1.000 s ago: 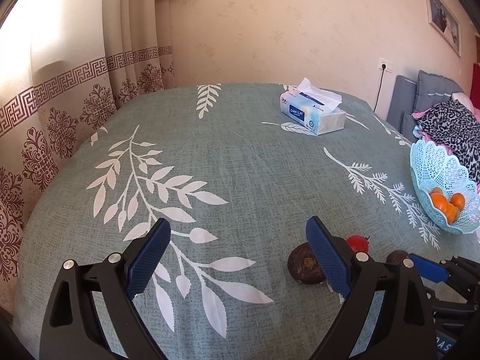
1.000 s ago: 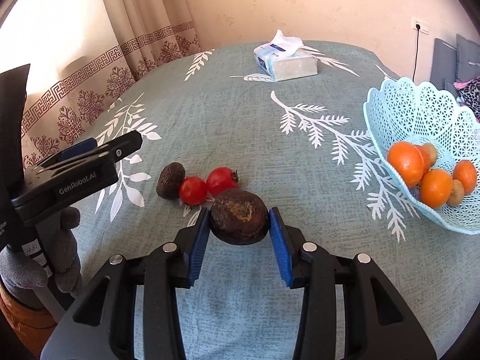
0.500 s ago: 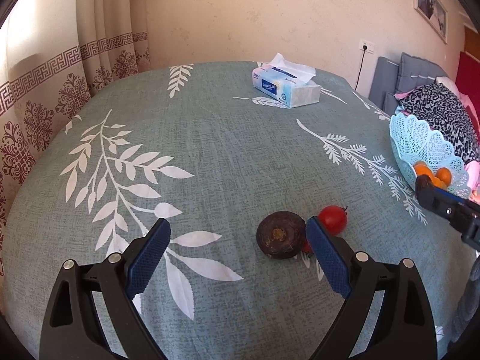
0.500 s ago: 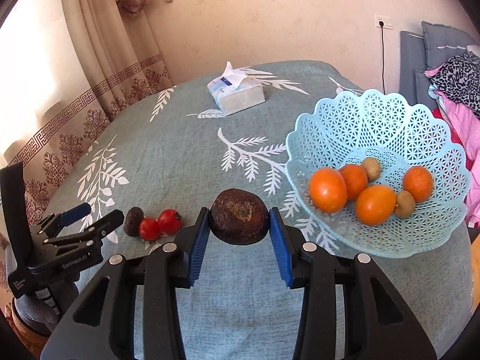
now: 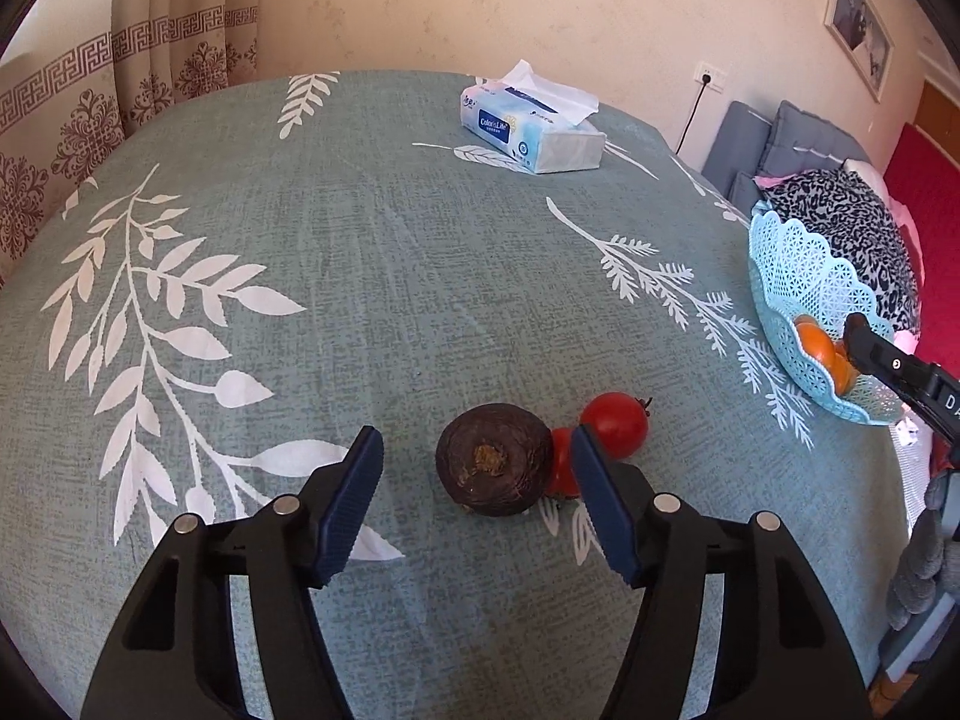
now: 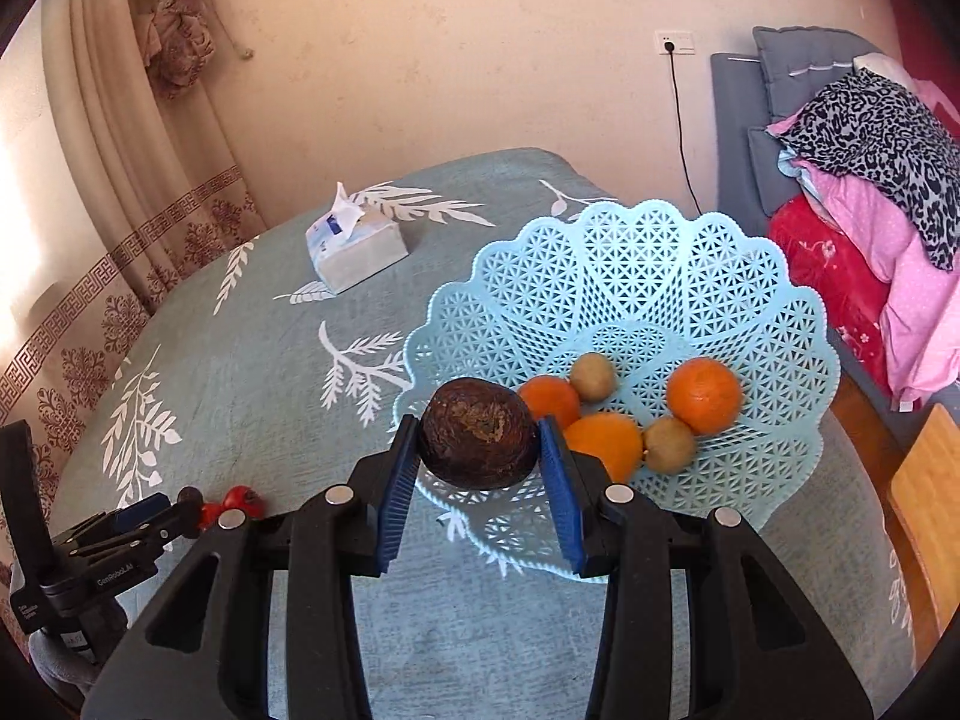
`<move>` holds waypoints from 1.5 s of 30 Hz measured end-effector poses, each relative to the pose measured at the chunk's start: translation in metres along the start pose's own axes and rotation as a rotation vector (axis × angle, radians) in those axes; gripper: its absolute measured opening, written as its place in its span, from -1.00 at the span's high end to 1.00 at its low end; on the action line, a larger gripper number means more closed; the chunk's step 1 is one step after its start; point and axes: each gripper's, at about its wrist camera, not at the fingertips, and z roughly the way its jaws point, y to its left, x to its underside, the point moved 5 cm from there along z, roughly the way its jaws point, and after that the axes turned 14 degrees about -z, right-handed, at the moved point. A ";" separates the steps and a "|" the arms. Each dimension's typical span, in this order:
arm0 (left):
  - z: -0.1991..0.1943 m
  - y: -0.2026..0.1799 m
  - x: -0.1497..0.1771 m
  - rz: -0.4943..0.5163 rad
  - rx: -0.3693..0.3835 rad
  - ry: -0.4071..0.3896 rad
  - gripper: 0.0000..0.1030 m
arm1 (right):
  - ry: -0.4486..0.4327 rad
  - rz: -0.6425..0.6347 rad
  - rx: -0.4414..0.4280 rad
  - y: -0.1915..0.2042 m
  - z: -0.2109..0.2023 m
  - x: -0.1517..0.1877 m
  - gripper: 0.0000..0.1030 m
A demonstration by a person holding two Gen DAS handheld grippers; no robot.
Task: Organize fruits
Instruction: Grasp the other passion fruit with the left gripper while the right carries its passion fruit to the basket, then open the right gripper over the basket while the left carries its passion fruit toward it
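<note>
A dark brown round fruit lies on the green leaf-print tablecloth, with two red tomatoes touching its right side. My left gripper straddles this fruit. Its jaws are closing, and a gap still shows on each side. My right gripper is shut on a second dark brown fruit, held at the near left rim of the light blue lattice basket. Three oranges and two small brown fruits lie in the basket. One right-gripper finger shows in front of the basket.
A tissue box sits at the far side of the table. Patterned curtains hang on the left. Grey cushions with piled clothes stand to the right of the basket. A wooden surface is at the right edge.
My left gripper's jaws have narrowed and it has come down closer around the dark fruit on the table. My right gripper has carried its fruit rightward to the basket's rim.
</note>
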 end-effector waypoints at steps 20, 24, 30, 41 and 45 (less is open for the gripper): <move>0.007 -0.003 0.010 0.064 -0.040 0.022 0.18 | -0.008 0.025 0.071 -0.016 0.007 0.002 0.18; 0.004 -0.008 0.012 0.083 -0.037 0.011 0.19 | -0.023 0.025 0.076 -0.018 0.003 0.001 0.18; -0.010 -0.011 0.004 0.068 -0.036 -0.034 0.19 | -0.036 0.036 0.089 -0.024 -0.002 -0.001 0.18; -0.026 -0.087 -0.004 0.182 0.052 -0.077 0.19 | -0.072 0.064 0.127 -0.045 -0.018 -0.002 0.17; -0.021 -0.121 -0.006 0.225 0.092 -0.072 0.19 | -0.091 0.090 0.137 -0.057 -0.026 -0.004 0.17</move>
